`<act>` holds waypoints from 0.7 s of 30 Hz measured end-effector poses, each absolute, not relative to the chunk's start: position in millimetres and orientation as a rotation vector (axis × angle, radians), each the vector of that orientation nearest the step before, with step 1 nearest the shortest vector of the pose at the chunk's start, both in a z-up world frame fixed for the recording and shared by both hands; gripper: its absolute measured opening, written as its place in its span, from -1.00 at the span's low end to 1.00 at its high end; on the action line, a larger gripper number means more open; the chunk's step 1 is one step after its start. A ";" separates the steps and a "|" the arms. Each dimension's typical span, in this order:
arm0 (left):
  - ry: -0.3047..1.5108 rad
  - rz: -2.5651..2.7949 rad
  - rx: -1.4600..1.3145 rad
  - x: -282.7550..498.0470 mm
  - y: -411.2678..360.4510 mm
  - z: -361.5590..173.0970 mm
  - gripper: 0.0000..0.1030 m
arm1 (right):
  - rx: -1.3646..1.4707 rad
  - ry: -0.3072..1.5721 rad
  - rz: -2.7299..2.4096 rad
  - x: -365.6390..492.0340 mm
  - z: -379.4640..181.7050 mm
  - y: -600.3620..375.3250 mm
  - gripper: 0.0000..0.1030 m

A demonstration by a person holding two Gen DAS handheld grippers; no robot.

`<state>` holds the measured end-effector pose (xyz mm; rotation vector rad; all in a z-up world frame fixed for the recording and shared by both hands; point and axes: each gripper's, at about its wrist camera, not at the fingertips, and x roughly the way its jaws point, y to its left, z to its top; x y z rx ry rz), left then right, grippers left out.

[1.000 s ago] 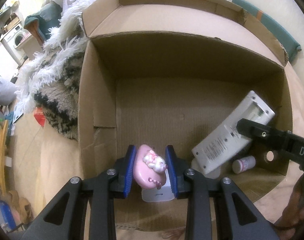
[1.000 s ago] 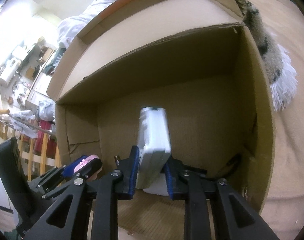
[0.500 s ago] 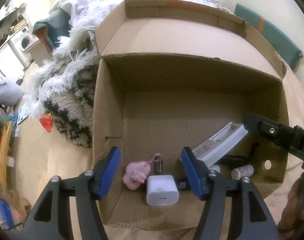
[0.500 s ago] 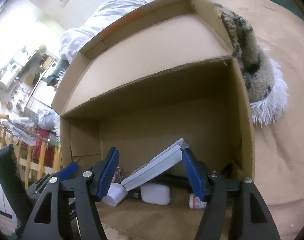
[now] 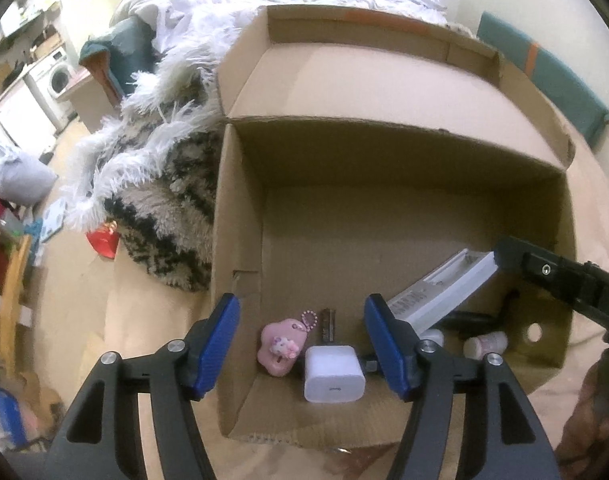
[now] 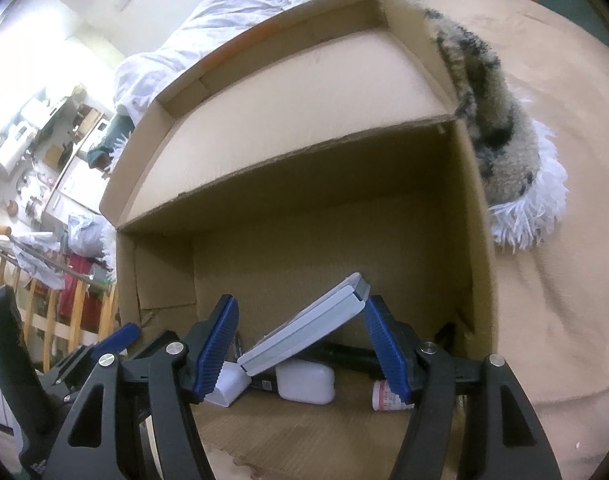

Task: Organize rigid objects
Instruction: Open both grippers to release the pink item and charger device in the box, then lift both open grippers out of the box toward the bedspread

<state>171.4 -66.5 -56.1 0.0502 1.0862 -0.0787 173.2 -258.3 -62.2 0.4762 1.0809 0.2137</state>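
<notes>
Left claw [image 5: 302,346]: jaws spread, having just opened, nothing pinched; I hold it over the near edge of the cardboard box [image 5: 240,240].

Pink charm [image 5: 280,344]: lies on the box floor near the near left corner, beneath my open jaws. I judge it light, hard, glossy, likely slippery; its bead chain is the fragile part. Take it across the flat sides.

White charger block [image 5: 332,374]: just beside the charm, at the near edge. Stiff, smooth, compact; grip on two opposite faces.

Small dark battery [image 5: 327,323]: just behind the block. Likely to roll; pinch along its length.

Right claw [image 6: 300,344]: jaws spread, also just opened, pressing on nothing.

White remote [image 6: 304,332]: leans tilted between those jaws, lower end among other items. Rigid and long, probably light; hold at mid-body, on the narrow edges.

Small white bottle [image 6: 386,398]: lies on its side towards the near right corner. Will roll.
</notes>
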 end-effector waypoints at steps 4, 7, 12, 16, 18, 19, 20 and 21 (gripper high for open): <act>1.088 -0.095 0.045 166.6 -66.2 -48.3 0.23 | 0.503 1.063 0.211 165.4 -54.5 -264.6 0.35; 1.078 -0.076 0.072 165.7 -63.0 -35.5 0.23 | 0.490 1.047 0.208 159.1 -46.5 -266.1 0.35; 1.041 -0.053 0.046 152.9 -54.3 -12.4 0.27 | 0.462 1.036 0.227 144.5 -26.5 -264.3 0.35; 1.028 -0.054 0.064 137.1 -53.4 -1.1 0.27 | 0.433 1.033 0.232 129.5 -11.2 -259.8 0.35; 1.025 -0.059 0.062 129.4 -52.0 2.3 0.27 | 0.420 1.038 0.241 120.4 -6.9 -257.1 0.35; 1.022 -0.064 0.059 125.2 -50.9 3.8 0.27 | 0.414 1.042 0.245 115.4 -5.6 -256.7 0.35; 1.021 -0.058 0.063 121.2 -50.5 4.8 0.27 | 0.408 1.047 0.247 110.5 -4.8 -255.6 0.35; 1.019 -0.048 0.075 116.2 -50.3 5.4 0.27 | 0.405 1.051 0.249 106.5 -4.4 -254.7 0.35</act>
